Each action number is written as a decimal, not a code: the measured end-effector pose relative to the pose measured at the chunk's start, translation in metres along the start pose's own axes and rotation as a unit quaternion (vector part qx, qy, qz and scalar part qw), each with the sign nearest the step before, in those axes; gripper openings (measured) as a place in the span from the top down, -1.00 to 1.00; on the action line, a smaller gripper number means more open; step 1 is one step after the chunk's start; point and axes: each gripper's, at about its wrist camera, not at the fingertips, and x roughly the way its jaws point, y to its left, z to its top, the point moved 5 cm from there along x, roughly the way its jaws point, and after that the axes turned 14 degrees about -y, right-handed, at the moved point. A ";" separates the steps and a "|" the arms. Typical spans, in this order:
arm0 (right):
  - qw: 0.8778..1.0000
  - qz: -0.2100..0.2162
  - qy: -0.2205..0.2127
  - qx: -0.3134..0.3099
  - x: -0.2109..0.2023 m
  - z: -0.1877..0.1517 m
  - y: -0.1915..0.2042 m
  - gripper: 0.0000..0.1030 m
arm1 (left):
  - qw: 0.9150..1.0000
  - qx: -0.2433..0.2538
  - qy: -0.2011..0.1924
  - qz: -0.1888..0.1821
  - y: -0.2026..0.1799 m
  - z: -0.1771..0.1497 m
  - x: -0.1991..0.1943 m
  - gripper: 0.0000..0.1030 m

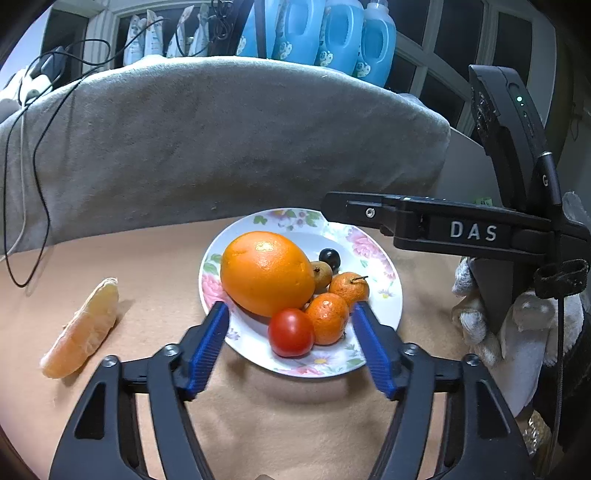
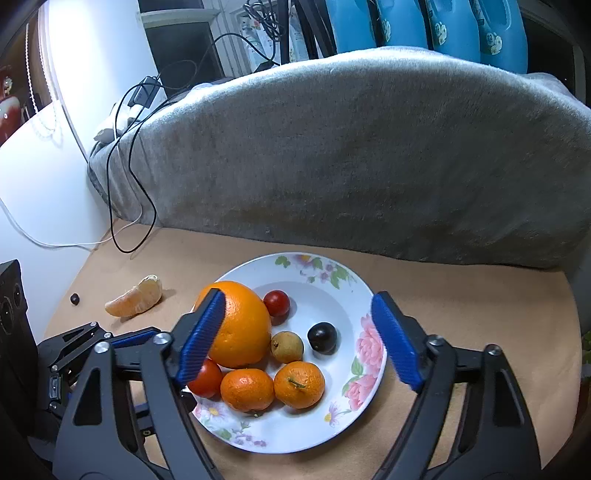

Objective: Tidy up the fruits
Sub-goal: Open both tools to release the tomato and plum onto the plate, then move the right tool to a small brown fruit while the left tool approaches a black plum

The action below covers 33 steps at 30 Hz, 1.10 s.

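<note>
Both my hand-held grippers, left hand-held gripper and right hand-held gripper, gape empty over the floral white plate; left of frame, nearer my left, the peeled orange segment lies lengthwise on the tan bench.

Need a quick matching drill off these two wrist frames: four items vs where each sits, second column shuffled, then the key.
Items
1. large orange
2. peeled citrus segment
3. dark plum
4. blue detergent bottles

Places
A. behind the grey blanket
B. on the tan tabletop, left of the plate
C. on the plate's left side, partly hidden by the right gripper finger
D. on the plate, right of the small brown fruit

Pairs: 1-C, 2-B, 3-D, 4-A
</note>
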 end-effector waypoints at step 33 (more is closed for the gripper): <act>1.000 0.003 -0.023 -0.008 -0.033 0.006 0.024 -0.94 | 1.000 0.000 -0.023 0.014 0.003 0.003 -0.043 -0.54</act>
